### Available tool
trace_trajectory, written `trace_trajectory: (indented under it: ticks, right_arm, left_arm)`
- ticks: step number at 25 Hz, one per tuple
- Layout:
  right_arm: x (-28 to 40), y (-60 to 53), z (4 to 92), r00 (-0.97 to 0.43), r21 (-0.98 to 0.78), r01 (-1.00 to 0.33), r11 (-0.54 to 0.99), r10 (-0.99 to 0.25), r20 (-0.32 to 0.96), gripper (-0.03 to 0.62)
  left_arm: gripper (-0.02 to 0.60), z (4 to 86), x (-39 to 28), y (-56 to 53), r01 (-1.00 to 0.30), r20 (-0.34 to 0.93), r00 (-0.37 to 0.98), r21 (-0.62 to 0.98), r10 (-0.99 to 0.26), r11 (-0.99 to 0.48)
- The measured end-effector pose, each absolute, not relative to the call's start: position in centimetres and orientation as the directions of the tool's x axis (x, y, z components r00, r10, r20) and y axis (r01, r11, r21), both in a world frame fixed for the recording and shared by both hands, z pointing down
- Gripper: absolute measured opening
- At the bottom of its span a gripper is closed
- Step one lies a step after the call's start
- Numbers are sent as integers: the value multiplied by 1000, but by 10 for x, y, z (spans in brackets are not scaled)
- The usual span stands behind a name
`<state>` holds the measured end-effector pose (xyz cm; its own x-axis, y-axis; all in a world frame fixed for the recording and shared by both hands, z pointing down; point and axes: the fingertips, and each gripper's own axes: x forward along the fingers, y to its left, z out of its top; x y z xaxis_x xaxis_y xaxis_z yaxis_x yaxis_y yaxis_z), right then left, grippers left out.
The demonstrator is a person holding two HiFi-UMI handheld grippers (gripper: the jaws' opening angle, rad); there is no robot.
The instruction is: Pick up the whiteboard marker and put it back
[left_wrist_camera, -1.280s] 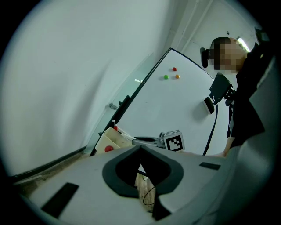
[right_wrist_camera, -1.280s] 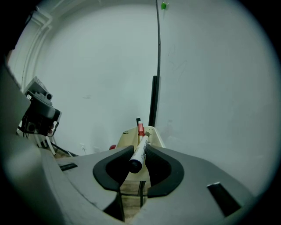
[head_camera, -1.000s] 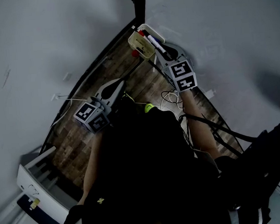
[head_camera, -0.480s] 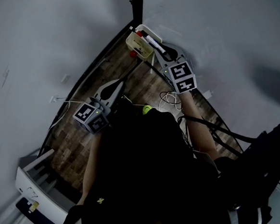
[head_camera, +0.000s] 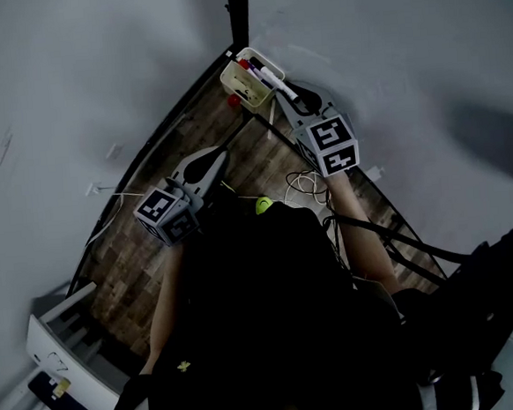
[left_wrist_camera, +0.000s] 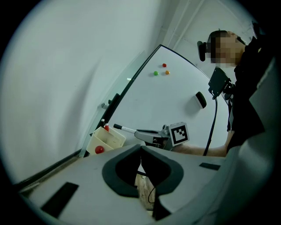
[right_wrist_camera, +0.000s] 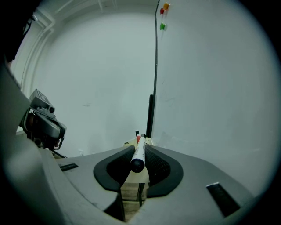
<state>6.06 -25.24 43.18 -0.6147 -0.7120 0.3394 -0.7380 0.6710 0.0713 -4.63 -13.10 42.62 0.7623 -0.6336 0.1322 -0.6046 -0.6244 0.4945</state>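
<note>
My right gripper (head_camera: 285,100) is shut on a white whiteboard marker (head_camera: 279,86) with a black cap. The marker lies lengthwise between the pads (right_wrist_camera: 138,154), its far end over a cream tray (head_camera: 233,75) mounted at the whiteboard's lower edge. The tray holds other markers and a red ball (left_wrist_camera: 99,149). The left gripper view shows the marker (left_wrist_camera: 126,129) sticking out of the right gripper (left_wrist_camera: 139,132) towards the tray (left_wrist_camera: 106,139). My left gripper (head_camera: 209,162) hangs lower and to the left, over the wooden floor, shut and empty (left_wrist_camera: 140,151).
The whiteboard (left_wrist_camera: 175,101) carries three small magnets (left_wrist_camera: 160,70) and a black eraser (left_wrist_camera: 200,99). Cables (head_camera: 310,183) and a yellow-green ball (head_camera: 264,205) lie on the floor. A white cabinet (head_camera: 59,335) stands at the lower left. A black post (right_wrist_camera: 150,115) rises behind the tray.
My right gripper has risen a little with the marker, still pointing at the tray. The left gripper has stayed where it was.
</note>
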Motion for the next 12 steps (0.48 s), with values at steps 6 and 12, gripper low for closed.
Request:
trace_trajectory:
  ticks: [6,12]
  right_arm:
    - [71,-245,422,-615,78,-740,668,-719,323,91]
    - [77,-237,411,-620,78,-739,669,-722,308,91]
  left_arm:
    - [18,425,-38,-135,-602,114,763,486,-637,-633]
    - [18,428,-32,-137,-605,115,763,474,-636,-639]
